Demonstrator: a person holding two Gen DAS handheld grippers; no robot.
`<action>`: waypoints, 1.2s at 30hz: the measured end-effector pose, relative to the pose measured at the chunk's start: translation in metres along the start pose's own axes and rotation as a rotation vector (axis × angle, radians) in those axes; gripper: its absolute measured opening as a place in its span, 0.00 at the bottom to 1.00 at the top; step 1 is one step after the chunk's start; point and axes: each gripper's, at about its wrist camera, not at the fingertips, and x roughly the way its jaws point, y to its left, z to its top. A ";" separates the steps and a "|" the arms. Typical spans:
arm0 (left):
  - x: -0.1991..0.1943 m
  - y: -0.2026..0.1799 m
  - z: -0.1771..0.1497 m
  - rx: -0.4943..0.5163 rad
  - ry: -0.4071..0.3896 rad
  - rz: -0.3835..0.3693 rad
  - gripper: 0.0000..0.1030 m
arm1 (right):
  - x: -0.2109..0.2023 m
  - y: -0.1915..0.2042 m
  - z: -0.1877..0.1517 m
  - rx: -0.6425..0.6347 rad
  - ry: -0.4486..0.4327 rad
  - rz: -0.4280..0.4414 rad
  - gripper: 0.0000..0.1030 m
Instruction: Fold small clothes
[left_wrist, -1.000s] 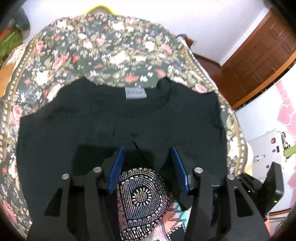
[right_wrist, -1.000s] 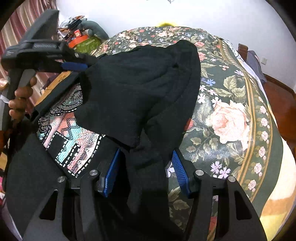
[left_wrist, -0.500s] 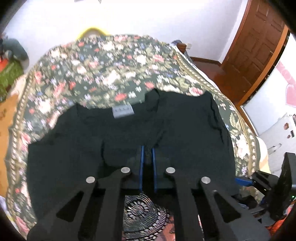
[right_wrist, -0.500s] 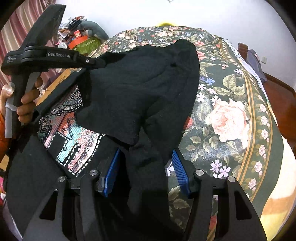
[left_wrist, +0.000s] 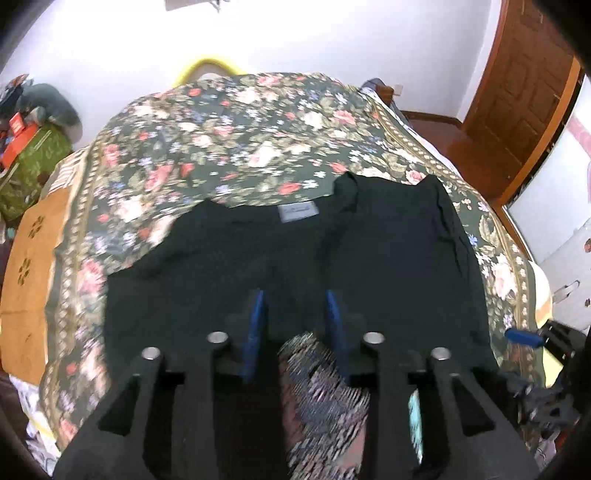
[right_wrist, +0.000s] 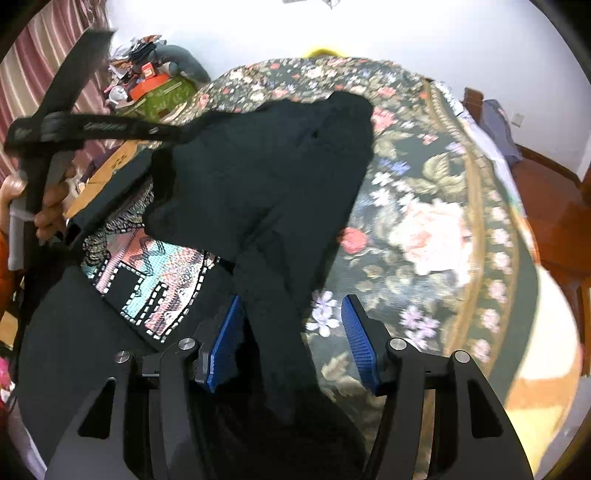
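Observation:
A small black shirt (left_wrist: 388, 243) lies on the floral bedspread (left_wrist: 240, 140), its upper part folded over so the grey neck label (left_wrist: 297, 213) faces up. A sequinned patterned print (left_wrist: 325, 391) shows near my fingers. My left gripper (left_wrist: 295, 325) is open just above the folded edge, holding nothing. In the right wrist view the shirt (right_wrist: 266, 173) and its print (right_wrist: 155, 280) lie at left, and a black sleeve (right_wrist: 280, 332) runs between the open fingers of my right gripper (right_wrist: 291, 343). The left gripper (right_wrist: 92, 129) is seen from the side there.
The bed edge falls away to a wooden floor (right_wrist: 554, 229) on the right. A wooden door (left_wrist: 524, 92) stands at the far right. Clutter and a green bag (left_wrist: 33, 166) sit beside the bed at left. White wall is behind.
My left gripper was shut on the shirt's folded edge half a second ago; now it is open and pulled back. The right gripper has stayed open over the sleeve and shifted slightly.

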 end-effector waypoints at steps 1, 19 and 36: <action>-0.012 0.008 -0.006 -0.009 -0.004 0.017 0.47 | -0.008 0.000 0.000 0.004 -0.012 -0.006 0.54; -0.109 0.115 -0.181 -0.273 0.116 0.036 0.60 | -0.062 0.001 -0.084 0.082 0.065 -0.068 0.69; -0.111 0.070 -0.205 -0.176 0.060 -0.030 0.06 | -0.033 0.020 -0.094 0.139 0.100 0.119 0.07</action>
